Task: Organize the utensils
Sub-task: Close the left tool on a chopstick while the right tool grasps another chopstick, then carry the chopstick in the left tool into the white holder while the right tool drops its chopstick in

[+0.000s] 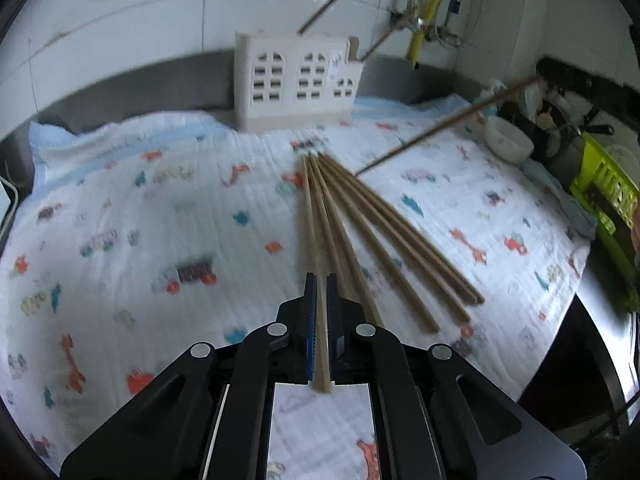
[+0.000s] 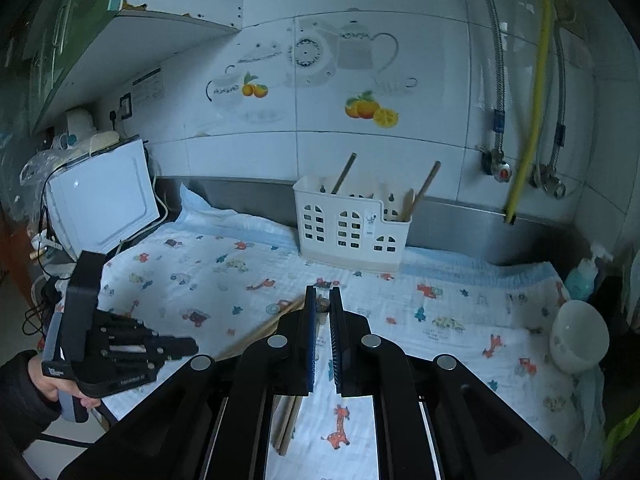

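Wooden chopsticks (image 1: 360, 240) lie fanned on the cloth-covered bench (image 1: 140, 208). Left claw (image 1: 321, 280) is clamped on one chopstick (image 1: 316, 264); right claw (image 2: 323, 292) is clamped on another chopstick (image 1: 440, 130).

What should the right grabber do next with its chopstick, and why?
Probably carry its chopstick over to the white holder and its open top. The right gripper is shut on it, the stick hangs clear of the cloth, and two chopsticks already stand in that holder.
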